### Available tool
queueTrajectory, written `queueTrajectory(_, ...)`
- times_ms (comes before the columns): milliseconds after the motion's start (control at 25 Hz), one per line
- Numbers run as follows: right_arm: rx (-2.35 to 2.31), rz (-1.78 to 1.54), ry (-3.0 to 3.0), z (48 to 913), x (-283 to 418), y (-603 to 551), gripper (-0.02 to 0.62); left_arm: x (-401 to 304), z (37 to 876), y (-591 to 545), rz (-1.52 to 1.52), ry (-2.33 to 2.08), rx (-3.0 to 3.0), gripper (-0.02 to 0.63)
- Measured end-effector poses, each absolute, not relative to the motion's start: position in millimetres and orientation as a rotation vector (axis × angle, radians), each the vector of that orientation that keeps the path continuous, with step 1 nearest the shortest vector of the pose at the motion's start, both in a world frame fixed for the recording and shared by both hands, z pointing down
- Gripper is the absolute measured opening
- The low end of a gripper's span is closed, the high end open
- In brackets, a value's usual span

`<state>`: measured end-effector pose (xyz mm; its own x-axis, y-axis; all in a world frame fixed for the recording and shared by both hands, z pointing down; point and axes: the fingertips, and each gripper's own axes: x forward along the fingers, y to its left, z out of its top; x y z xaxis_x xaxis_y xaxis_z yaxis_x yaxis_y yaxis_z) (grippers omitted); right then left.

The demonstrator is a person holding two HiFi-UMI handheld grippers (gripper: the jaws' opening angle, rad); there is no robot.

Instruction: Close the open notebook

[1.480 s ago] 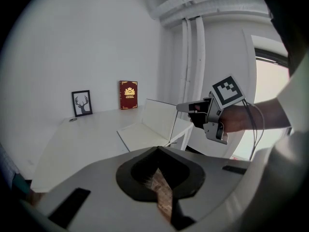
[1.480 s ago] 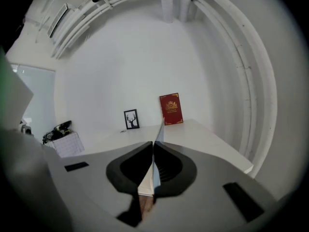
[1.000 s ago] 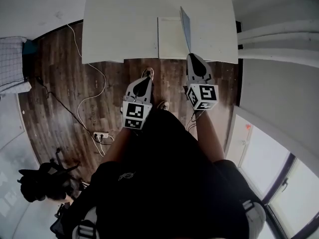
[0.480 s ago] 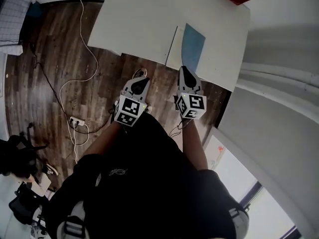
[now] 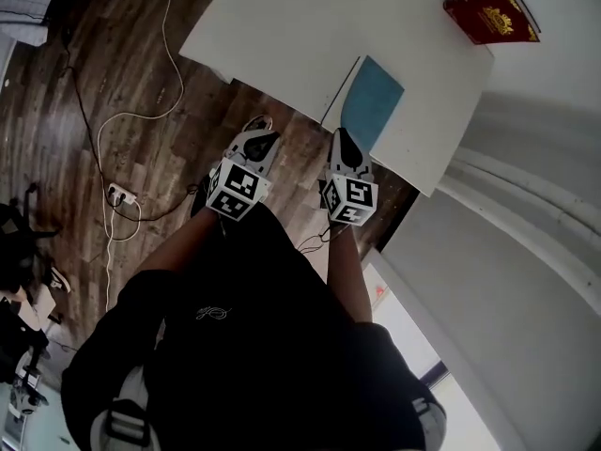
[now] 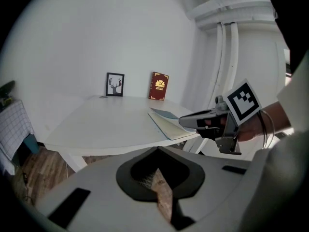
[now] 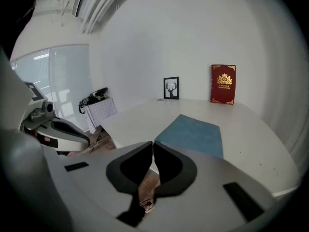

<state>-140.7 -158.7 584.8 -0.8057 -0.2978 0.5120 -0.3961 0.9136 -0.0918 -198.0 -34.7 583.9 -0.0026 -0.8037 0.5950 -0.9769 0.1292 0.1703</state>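
Observation:
The notebook [image 5: 372, 101] lies near the front edge of the white table [image 5: 282, 36], its blue cover [image 7: 193, 133] down flat over the pages. A pale strip of page [image 6: 166, 125] shows along its left side. My right gripper [image 5: 340, 137] hovers just short of the table edge in front of the notebook, jaws shut and empty [image 7: 152, 146]. My left gripper [image 5: 262, 130] hangs over the wooden floor to its left, also shut on nothing [image 6: 157, 151].
A red book [image 5: 491, 13] stands at the table's far side against the wall, next to a small framed picture [image 6: 115, 84]. A white cable and power strip [image 5: 119, 194] lie on the floor to the left. Pipes run along the wall on the right.
The blue cover, upright a second ago, has come down flat. Both grippers have sunk and drawn back from the table edge, and the head view has swung round.

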Motion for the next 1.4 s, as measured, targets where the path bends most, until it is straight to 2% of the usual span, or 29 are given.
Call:
queueTrajectory(800, 0.326, 0.136, -2.364, 634, -159, -139, 0.034, -232, 585, -12, 0.336, -1.918, 1.61, 0.003)
queueTrajectory(1280, 0.167, -0.434, -2.113, 643, -166, -119, 0.035, -216, 569, -11, 0.368, -1.91, 1.686, 0.003)
queueTrajectory(1320, 0.145, -0.442, -2.104, 644, -166, -116, 0.046, -214, 566, -12, 0.373, -1.908, 1.696, 0.003)
queueTrajectory(1400, 0.113, -0.425, -2.109, 644, -165, -108, 0.132, -209, 561, -13, 0.386, -1.908, 1.716, 0.003)
